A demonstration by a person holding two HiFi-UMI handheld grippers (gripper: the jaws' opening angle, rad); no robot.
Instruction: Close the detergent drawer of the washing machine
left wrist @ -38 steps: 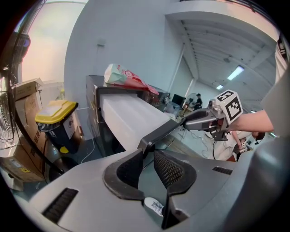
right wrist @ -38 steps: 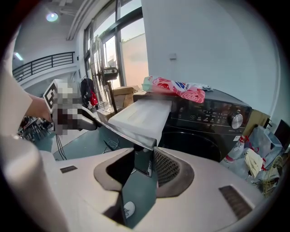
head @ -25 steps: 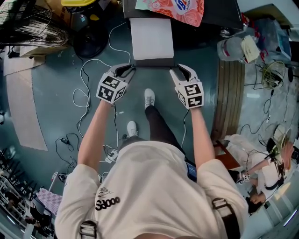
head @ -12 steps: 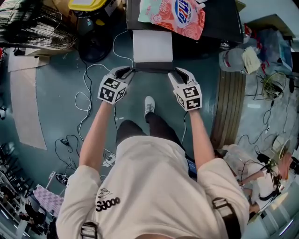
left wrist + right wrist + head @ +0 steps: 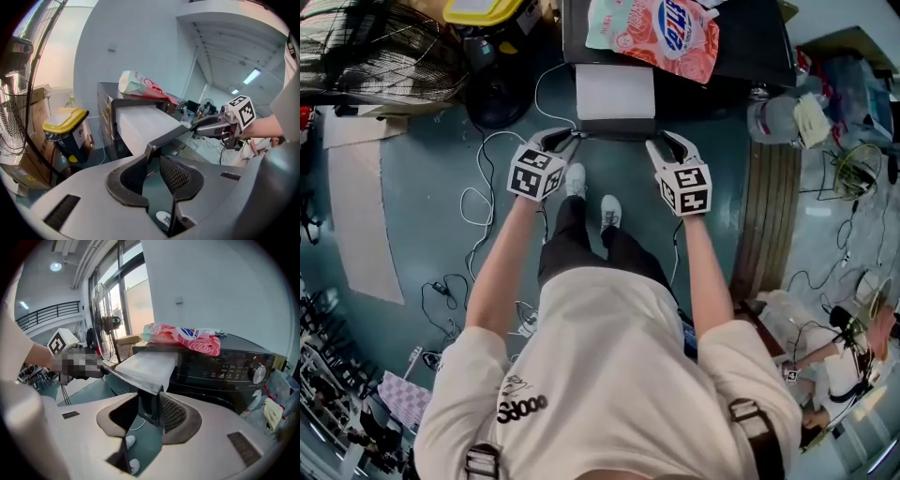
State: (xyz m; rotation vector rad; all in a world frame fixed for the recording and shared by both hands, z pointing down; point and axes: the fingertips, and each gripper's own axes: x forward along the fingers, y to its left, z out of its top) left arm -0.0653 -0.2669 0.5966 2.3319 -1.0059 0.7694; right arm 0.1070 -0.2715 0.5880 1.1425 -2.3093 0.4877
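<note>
Drawer front between left gripper jaws.

- Floor: smooth teal surface; white cables loop across it, and a pale mat lies at its left.
- Wall: plain pale grey.
- Windows: tall, dark-framed, admitting daylight.
- Lighting: round ceiling lamp and strip light, both lit.
- Furnishings: yellow-lidded bin and standing fan.
</note>
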